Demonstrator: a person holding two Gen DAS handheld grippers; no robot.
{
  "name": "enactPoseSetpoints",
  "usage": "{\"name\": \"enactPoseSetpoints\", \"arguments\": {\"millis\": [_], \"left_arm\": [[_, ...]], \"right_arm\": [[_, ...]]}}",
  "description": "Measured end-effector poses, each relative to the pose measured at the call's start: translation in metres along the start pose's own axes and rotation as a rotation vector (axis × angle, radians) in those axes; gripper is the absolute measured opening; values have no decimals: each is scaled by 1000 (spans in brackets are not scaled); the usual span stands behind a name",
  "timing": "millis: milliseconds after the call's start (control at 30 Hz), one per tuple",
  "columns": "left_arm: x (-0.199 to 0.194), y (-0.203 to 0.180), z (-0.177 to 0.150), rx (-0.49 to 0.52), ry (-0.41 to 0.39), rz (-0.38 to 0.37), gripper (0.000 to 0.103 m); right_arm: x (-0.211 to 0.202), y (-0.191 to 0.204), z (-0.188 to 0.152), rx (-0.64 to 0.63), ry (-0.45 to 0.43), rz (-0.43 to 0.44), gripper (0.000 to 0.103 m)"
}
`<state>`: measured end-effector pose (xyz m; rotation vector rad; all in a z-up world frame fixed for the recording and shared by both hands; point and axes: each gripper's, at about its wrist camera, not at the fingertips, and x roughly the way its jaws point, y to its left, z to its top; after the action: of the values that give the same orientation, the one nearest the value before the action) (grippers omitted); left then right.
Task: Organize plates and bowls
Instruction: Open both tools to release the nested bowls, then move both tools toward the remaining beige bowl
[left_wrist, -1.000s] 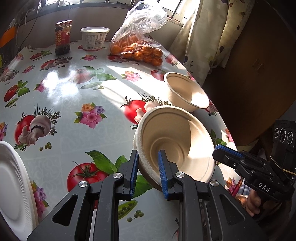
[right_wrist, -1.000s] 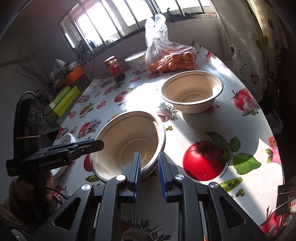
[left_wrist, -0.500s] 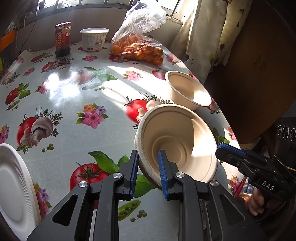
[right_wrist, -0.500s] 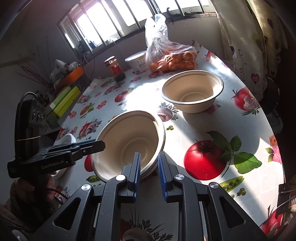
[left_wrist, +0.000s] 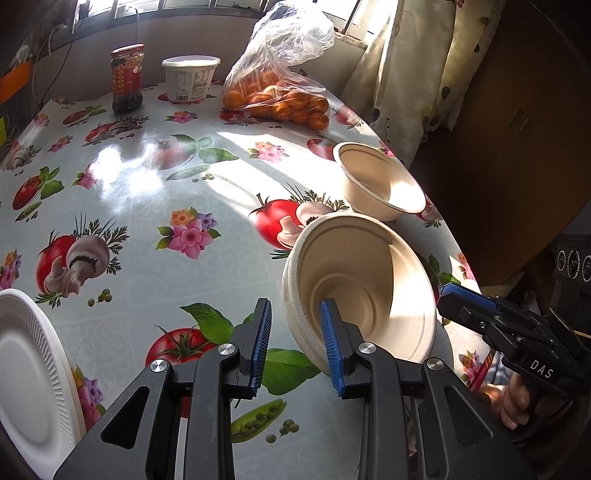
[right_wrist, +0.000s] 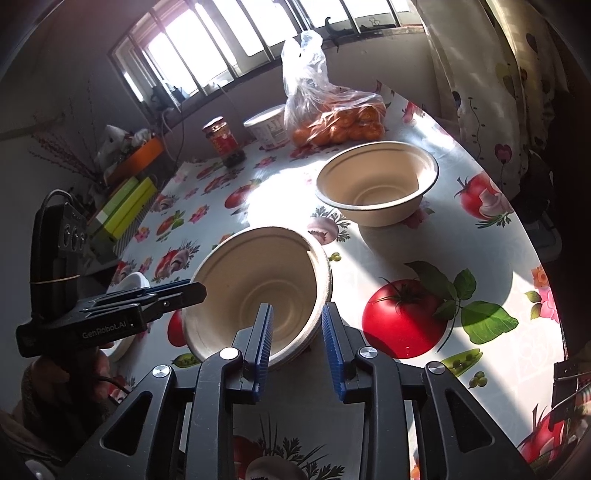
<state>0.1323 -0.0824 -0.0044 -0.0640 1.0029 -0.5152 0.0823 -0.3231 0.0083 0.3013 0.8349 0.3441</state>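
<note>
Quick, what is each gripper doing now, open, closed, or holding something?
Left gripper: jaws opening around the stacked paper bowls' rim, pads no longer pressing.
Right gripper: jaws opening, the same rim between them, grip released.

Right gripper near the bottom edge, jaws opening, blue fingers astride the near rim of the tilted bowl stack; left finger inside the bowl, right finger apart from the outer wall. Second bowl upright on the desk, farther right, well apart from the stack. Left gripper at the stack's left rim, in a hand. Far off: bag of oranges, jar, white tub.
</note>
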Motion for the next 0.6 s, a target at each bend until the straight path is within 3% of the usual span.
{"name": "enactPoseSetpoints", "arguments": {"millis": [300,600], "left_arm": [[-2,-1,2,11,-5,-1,29],[-10,-7,12,94,-31,46,29]], "right_arm": [[-3,-1,0,15,-8,-12,33],[-17,-5,0,70,-82,-53,52]]}}
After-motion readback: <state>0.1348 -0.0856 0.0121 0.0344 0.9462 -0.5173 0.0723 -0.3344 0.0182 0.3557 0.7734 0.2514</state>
